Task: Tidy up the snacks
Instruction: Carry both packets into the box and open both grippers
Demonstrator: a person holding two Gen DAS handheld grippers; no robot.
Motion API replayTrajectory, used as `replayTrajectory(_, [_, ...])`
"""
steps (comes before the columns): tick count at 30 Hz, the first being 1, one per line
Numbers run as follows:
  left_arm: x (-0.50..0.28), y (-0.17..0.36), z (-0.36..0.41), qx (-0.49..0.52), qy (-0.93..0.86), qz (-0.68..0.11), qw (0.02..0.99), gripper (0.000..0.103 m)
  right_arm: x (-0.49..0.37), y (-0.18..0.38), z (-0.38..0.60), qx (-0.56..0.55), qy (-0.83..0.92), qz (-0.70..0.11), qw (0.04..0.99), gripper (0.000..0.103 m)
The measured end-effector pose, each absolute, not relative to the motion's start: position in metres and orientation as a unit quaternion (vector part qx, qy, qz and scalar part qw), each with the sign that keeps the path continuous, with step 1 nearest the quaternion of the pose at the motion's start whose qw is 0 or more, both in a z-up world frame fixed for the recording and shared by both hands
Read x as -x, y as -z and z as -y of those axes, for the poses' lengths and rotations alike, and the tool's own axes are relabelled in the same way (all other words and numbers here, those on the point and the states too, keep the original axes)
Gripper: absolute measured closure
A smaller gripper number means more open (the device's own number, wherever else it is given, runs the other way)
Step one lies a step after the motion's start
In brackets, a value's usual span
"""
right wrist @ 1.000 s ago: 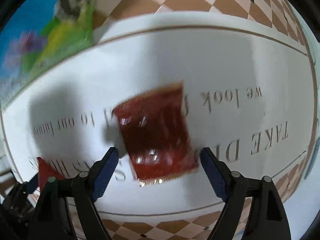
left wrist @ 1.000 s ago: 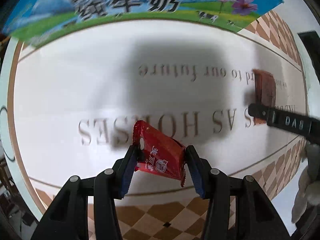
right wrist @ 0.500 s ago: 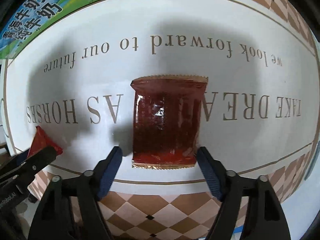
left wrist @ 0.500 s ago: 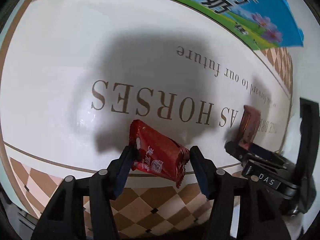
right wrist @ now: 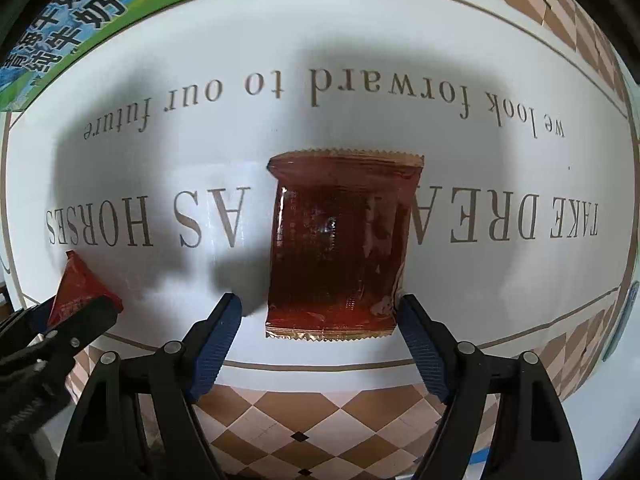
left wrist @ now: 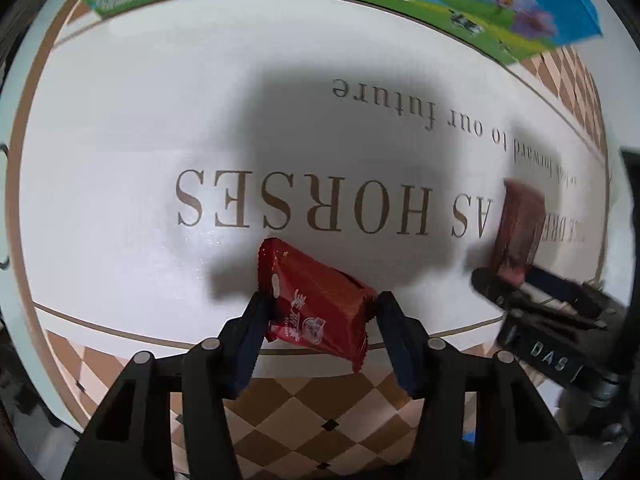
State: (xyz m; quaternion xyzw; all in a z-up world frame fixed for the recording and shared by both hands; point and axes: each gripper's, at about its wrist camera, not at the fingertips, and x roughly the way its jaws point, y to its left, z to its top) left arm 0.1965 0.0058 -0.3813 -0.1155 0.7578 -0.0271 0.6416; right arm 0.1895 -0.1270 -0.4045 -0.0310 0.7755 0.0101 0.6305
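I am pinching the red snack packet (left wrist: pixel 316 312) in my left gripper (left wrist: pixel 320 316) near the table's (left wrist: pixel 120 160) front edge, closing my right gripper (right wrist: pixel 320 320) around the flat brown packet (right wrist: pixel 340 248), pads not yet squeezing, needing to finish closing next.

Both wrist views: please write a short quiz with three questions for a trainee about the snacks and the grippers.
1. True or false: the left gripper holds the red snack packet between its jaws.
2. The dark brown packet: A) stands upright; B) lies flat on the white lettered mat between the right gripper's open jaws; C) is clamped in the left gripper.
3. Which large word is printed just beyond the red snack packet?
Key: 1 true; 2 B; 3 HORSES. Both grippers' jaws have just been closing.
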Motion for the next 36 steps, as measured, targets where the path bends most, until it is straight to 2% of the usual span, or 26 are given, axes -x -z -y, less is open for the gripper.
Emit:
replayTrajectory(1, [-0.196, 0.380, -0.004, 0.113, 0.025, -0.756, 0.645, 0.055, -0.189, 0.399, 0.126, 0.031, -0.010, -0.769, 0.638, 0.035])
replayTrajectory(4, [-0.193, 0.377, -0.003, 0.125, 0.028, -0.753, 0.645, 0.061, -0.185, 0.396, 0.126, 0.030, -0.010, -0.768, 0.640, 0.035])
replayTrajectory(13, [-0.195, 0.353, -0.002, 0.163, 0.046, -0.738, 0.653, 0.063, -0.182, 0.368, 0.143, -0.019, -0.025, -0.762, 0.647, 0.036])
replayTrajectory(18, [-0.206, 0.305, -0.025, 0.203, 0.068, -0.708, 0.673, 0.063, -0.186, 0.328, 0.147, -0.048, -0.045, -0.746, 0.663, 0.037])
replayTrajectory(24, [-0.248, 0.230, -0.047, 0.215, 0.101, -0.659, 0.714, 0.063, -0.218, 0.251, 0.146, -0.073, -0.082, -0.707, 0.699, 0.039])
replayTrajectory(25, [-0.256, 0.218, -0.055, 0.214, 0.104, -0.652, 0.720, 0.063, -0.229, 0.233, 0.145, -0.079, -0.093, -0.697, 0.707, 0.088])
replayTrajectory(26, [-0.269, 0.206, -0.057, 0.211, 0.107, -0.642, 0.729, 0.063, -0.239, 0.223, 0.142, -0.085, -0.097, -0.694, 0.708, 0.100])
replayTrajectory(32, [-0.334, 0.183, -0.060, 0.187, 0.099, -0.614, 0.761, 0.063, -0.301, 0.197, 0.122, -0.087, -0.107, -0.663, 0.736, 0.097])
replayTrajectory(34, [-0.348, 0.184, -0.063, 0.185, 0.095, -0.612, 0.763, 0.063, -0.310, 0.206, 0.120, -0.084, -0.116, -0.671, 0.727, 0.097])
replayTrajectory(35, [-0.349, 0.184, -0.068, 0.186, 0.096, -0.612, 0.762, 0.063, -0.311, 0.212, 0.122, -0.084, -0.112, -0.682, 0.718, 0.095])
replayTrajectory(36, [-0.350, 0.188, -0.068, 0.185, 0.096, -0.614, 0.761, 0.063, -0.306, 0.221, 0.125, -0.085, -0.108, -0.689, 0.712, 0.084])
